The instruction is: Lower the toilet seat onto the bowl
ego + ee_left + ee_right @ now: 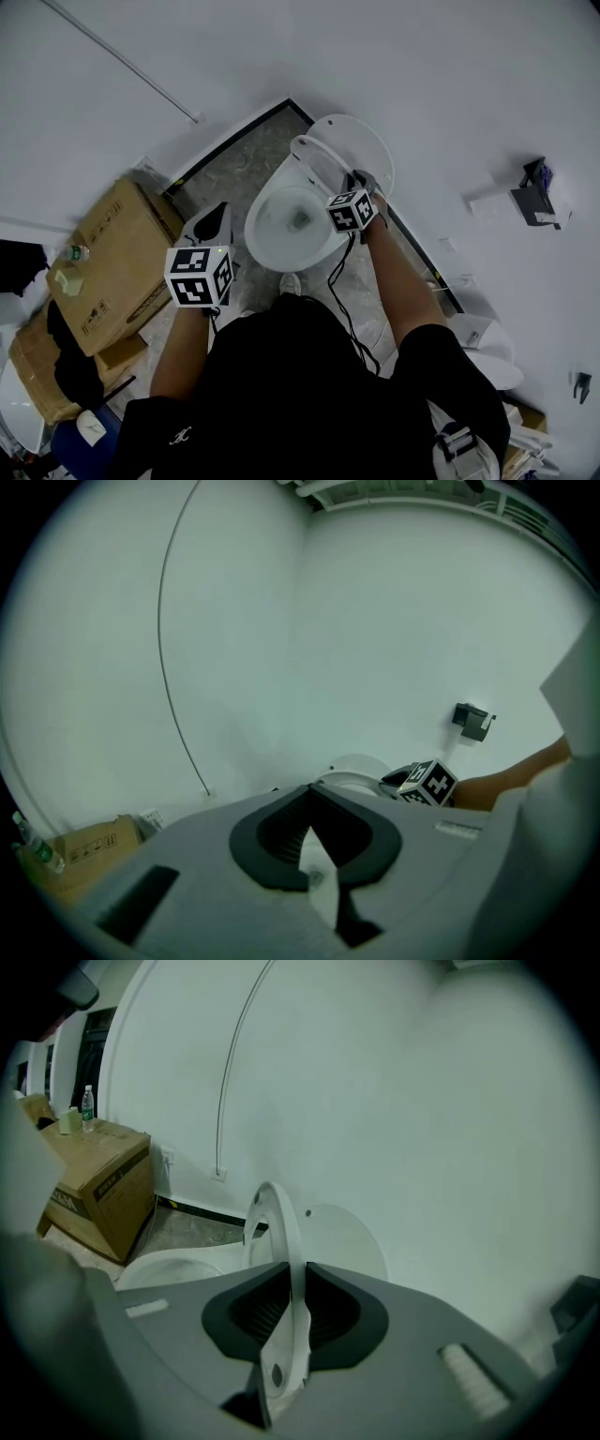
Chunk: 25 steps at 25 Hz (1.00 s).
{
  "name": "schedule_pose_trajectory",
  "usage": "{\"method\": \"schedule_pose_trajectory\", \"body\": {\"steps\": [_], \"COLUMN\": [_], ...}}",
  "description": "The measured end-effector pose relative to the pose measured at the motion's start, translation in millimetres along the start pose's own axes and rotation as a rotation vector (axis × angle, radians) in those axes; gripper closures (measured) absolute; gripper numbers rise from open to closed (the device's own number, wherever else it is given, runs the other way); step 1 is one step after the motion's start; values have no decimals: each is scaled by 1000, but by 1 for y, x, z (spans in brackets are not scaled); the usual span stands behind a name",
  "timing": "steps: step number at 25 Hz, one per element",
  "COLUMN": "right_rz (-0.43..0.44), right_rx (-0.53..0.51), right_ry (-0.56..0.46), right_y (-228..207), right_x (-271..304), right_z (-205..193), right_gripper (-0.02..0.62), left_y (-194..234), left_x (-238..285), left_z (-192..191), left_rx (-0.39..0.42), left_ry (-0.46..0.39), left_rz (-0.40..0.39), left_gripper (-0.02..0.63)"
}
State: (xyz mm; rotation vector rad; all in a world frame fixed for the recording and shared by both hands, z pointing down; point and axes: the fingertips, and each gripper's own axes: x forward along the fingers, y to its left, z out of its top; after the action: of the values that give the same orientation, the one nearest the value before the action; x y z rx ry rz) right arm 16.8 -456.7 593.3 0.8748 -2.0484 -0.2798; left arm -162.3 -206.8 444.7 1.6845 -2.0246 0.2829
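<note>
1. The right gripper is seen clamped on the toilet seat. The seat's thin rim is pinched edge-on between the two pads, and the rest of the ring rises ahead of the jaws.
2. The seat is held raised. The lid stands just behind it on the far side of the jaws, and the bowl lies open below and to the left of them.
3. The left gripper is held well to the left of the bowl, its jaws brought together at the tips with nothing between them.
4. A slip is judged the main risk: only a narrow, smooth edge is pinched, so the seat could be lost partway down and dropped hard onto the bowl.
5. The hinge could be strained if the right gripper were pulled straight down and not swung along the seat's arc, since the rim would then be twisted in the pads.
6. With the left gripper kept so far aside, a falling seat could not be caught by it.
</note>
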Motion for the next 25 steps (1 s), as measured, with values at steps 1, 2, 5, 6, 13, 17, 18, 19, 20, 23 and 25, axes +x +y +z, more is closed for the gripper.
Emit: {"method": "schedule_pose_trajectory", "body": {"steps": [1, 2, 5, 6, 13, 17, 18, 19, 20, 23, 25], "right_rz": [9, 19, 47, 57, 145, 187, 196, 206, 215, 238, 253], "right_rx": [-2, -4, -19, -28, -85, -110, -114, -117, -120, -135, -145], "right_ry": [6, 13, 18, 16, 53, 75, 81, 89, 97, 117, 125], "right_y": [9, 18, 50, 61, 135, 175, 184, 193, 201, 226, 241], "right_x": [-6, -12, -23, -24, -43, -46, -47, -48, -48, -49, -48], "right_z": [1, 1, -2, -3, -16, -23, -25, -28, -31, -39, -44], "right_gripper": [535, 534, 531, 531, 527, 522, 520, 518, 517, 512, 508], "left_y": [4, 8, 23, 27, 51, 61, 63, 64, 66, 71, 74], "left_x": [-6, -11, -31, -37, -67, -81, -84, -87, -89, -96, -100], "left_z": [-3, -6, -18, -22, -66, -92, -98, -103, -109, -122, -130], "left_rx": [-2, -6, -37, -49, -114, -134, -138, -142, -142, -136, -135], "left_ry": [0, 0, 2, 2, 39, 62, 67, 72, 77, 91, 97], "left_rz": [2, 4, 22, 29, 54, 59, 60, 62, 64, 70, 75], "left_gripper": [595, 595, 595, 595, 595, 595, 595, 595, 595, 595, 595]}}
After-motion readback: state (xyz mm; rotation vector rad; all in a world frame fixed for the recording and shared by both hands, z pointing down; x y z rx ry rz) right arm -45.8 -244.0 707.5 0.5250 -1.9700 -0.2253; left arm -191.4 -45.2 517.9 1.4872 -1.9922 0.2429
